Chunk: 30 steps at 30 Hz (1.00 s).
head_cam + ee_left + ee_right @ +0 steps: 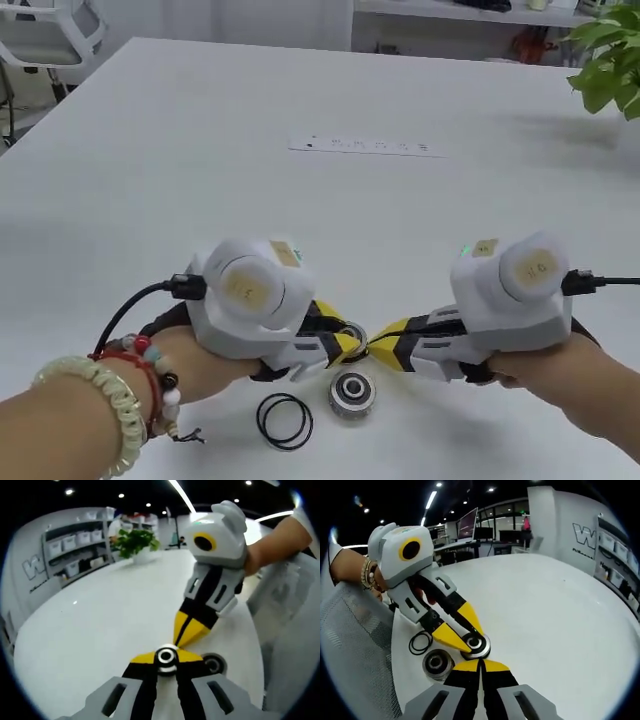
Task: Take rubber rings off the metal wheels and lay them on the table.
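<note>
Metal wheel point(166, 656) sits clamped in left gripper point(346, 345); wall lettering point(583, 534) begins "W".

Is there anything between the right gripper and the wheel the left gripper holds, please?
Nothing visible: the right gripper's tips sit at the metal wheel; the second wheel and loose rubber rings lie aside on the table.
</note>
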Tool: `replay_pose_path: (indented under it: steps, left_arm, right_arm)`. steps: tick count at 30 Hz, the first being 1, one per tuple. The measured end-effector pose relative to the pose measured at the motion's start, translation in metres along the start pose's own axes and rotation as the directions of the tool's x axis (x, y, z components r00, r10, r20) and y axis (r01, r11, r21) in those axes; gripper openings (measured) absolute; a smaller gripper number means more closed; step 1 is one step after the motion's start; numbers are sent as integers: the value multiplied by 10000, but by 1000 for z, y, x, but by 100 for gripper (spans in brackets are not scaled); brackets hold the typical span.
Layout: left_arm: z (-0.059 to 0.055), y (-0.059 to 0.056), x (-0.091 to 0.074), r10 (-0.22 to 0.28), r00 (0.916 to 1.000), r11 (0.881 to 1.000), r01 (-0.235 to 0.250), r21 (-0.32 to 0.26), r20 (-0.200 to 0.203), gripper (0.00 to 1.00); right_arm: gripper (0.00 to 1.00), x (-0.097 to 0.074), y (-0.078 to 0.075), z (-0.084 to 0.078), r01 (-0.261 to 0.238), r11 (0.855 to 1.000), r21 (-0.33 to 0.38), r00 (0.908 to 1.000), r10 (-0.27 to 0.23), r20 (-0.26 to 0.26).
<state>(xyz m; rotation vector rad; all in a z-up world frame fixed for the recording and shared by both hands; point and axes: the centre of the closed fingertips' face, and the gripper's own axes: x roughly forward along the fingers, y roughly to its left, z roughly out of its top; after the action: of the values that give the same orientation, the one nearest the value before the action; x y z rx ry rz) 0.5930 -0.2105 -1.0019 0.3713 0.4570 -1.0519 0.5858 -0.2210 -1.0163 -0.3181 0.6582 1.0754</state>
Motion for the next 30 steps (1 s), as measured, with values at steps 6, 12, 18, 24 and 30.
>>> replay_pose_path:
  steps: [6, 12, 18, 24, 30]
  left_arm:
    - [0, -1, -1, -33, 10000, 10000, 34, 72, -71, 14]
    - [-1, -2, -2, -105, 9999, 9999, 106, 52, -85, 14]
    - [-2, -6, -3, -339, 9993, 9992, 342, 209, -132, 14]
    - [-1, -6, -3, -336, 9993, 9991, 340, 262, -157, 14]
    - [-1, -7, -4, -348, 9993, 9989, 353, 305, -164, 14]
  right_arm:
    - [0, 0, -3, 1, -90, 9851, 1719, 9996, 40, 296]
    - [0, -3, -5, 6, -346, 9454, 3240, 9973, 115, 730]
    - [0, -4, -5, 5, -473, 9053, 4222, 9963, 124, 850]
    - [0, -4, -5, 6, -395, 8828, 4680, 9968, 24, 795]
    - [0, -4, -3, 8, -456, 8692, 4923, 9967, 64, 811]
